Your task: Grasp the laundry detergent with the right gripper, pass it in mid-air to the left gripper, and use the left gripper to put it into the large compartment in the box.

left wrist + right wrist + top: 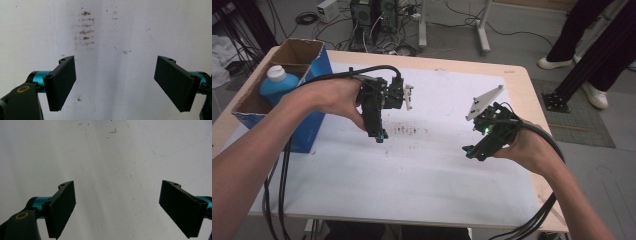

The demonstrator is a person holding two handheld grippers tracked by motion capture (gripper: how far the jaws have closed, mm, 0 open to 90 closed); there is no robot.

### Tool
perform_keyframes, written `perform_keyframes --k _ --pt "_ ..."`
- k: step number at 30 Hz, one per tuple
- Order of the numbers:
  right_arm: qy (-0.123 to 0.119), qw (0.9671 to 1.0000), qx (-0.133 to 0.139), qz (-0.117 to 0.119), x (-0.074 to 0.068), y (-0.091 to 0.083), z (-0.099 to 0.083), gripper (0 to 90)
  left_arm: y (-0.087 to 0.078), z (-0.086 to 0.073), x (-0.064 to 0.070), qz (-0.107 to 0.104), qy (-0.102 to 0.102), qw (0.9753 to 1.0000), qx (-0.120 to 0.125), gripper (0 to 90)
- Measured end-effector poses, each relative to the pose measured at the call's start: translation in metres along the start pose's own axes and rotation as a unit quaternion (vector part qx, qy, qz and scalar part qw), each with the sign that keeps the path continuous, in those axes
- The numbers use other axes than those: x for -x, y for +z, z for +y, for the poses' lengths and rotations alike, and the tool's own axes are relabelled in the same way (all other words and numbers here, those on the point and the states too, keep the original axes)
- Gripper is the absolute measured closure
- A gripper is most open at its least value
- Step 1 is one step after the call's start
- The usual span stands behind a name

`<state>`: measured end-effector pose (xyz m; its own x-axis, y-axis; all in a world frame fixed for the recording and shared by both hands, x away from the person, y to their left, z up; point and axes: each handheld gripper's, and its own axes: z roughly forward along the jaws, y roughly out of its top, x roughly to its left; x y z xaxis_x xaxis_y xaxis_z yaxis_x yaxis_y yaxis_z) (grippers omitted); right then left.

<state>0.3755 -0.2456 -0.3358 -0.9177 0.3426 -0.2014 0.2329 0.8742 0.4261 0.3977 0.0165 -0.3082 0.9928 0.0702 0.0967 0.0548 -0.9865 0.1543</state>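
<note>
My left gripper (379,136) hovers over the white sheet (422,165) left of centre, pointing down beside a patch of brown smudges (407,131). In the left gripper view the left gripper (116,83) is open, its black jaws wide apart with nothing between them, and the smudges (85,30) lie ahead. My right gripper (469,150) is held over the sheet at the right, tilted down to the left. In the right gripper view the right gripper (123,207) is open too, over bare white sheet (110,170) with a faint blue pen line (162,152).
An open cardboard box (294,52) with blue sides stands at the table's left edge, holding a blue bottle with a white cap (277,82). Cables (279,190) trail off the front edge. Beyond the table, a person's legs (572,35) and floor cables (377,30).
</note>
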Motion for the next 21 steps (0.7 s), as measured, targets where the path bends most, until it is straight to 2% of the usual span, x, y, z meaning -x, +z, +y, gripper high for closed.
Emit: perform_keyframes --k 5,10,21 --pt "0.002 1.0 0.001 -0.001 0.001 -0.002 0.002 13.4 0.012 -0.002 0.003 -0.006 -0.007 1.0 -0.003 17.7" --pt "-0.004 1.0 -0.002 -0.001 -0.001 -0.001 0.004 13.3 0.022 -0.004 0.003 -0.003 -0.012 0.9999 -0.01 17.7" --pt "-0.005 1.0 -0.004 -0.001 -0.001 0.002 0.006 13.4 0.029 -0.006 0.003 -0.005 -0.02 0.9997 -0.013 17.7"
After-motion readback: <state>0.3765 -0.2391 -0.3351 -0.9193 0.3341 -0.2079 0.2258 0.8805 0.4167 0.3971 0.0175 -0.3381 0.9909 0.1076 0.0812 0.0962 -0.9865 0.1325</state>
